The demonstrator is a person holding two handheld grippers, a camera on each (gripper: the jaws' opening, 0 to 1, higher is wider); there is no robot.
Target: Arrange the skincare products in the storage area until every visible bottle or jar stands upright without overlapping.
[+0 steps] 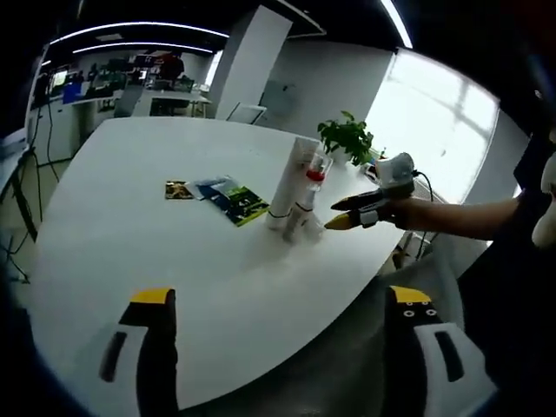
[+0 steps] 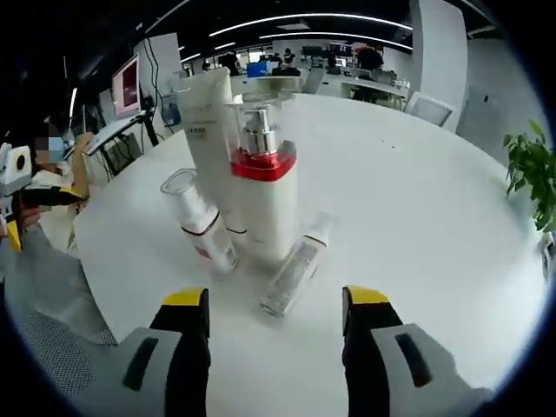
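In the left gripper view our left gripper sits low over the near edge of the white table, jaws spread wide w/ nothing between them; only the yellow-tipped ends show, the rest is cut off at the bottom. Mid-table lie a few printed leaflets. Just right of them stand the skincare products: a tall white tube and a pump bottle w/ a red band, bunched so close we can't separate the smaller pieces from here. Right again, the right gripper reaches in level from the right edge, its tips pointing at the group and just beside it, not touching as far as we can tell. A potted plant stands behind near the window.

In the right gripper view a small clear-capped bottle leans at left, tilted, near the tube. The red-collared pump bottle stands upright in front of the tube, hiding its lower part. A slim clear bottle lies flat on the table, its top at the pump bottle's base. Our right gripper is below it w/ jaws wide apart, gripping nothing, aimed at the lying bottle. Plant leaves are cut off at far right; desks and screens in the background are too blurred to read.
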